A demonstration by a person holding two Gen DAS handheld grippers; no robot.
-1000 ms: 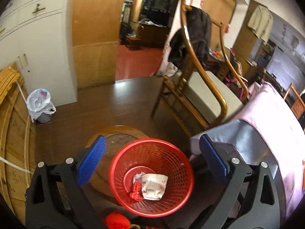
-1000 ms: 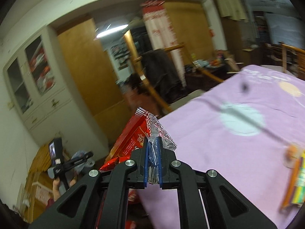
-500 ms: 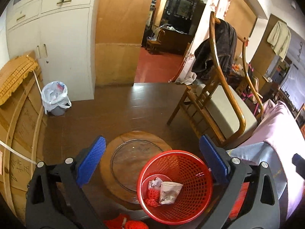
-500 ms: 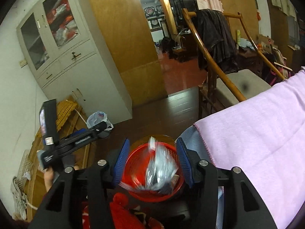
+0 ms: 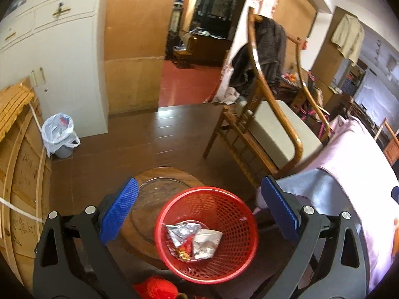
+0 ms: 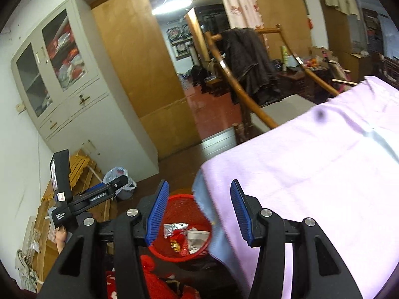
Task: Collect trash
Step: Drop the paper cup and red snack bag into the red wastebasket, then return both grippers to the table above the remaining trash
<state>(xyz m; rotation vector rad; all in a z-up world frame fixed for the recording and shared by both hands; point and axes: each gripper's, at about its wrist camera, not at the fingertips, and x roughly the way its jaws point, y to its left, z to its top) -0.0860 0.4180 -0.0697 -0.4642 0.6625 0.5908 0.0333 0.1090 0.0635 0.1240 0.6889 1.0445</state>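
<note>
Both grippers, left [image 5: 197, 209] and right [image 6: 197, 211], wide open, nothing held. Wrappers [image 5: 192, 239] in basket [image 5: 239, 256]: light, crinkly, likely slippery; best pinched at edge.

left gripper [image 5: 198, 204] fingers wide apart above red basket [image 5: 234, 264] w/ wrappers [image 5: 185, 236].

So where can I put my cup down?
The pink tablecloth beside the wooden chair looks bare. So does the dark floor between the white bin and the chair. The red basket holds wrappers.
</note>
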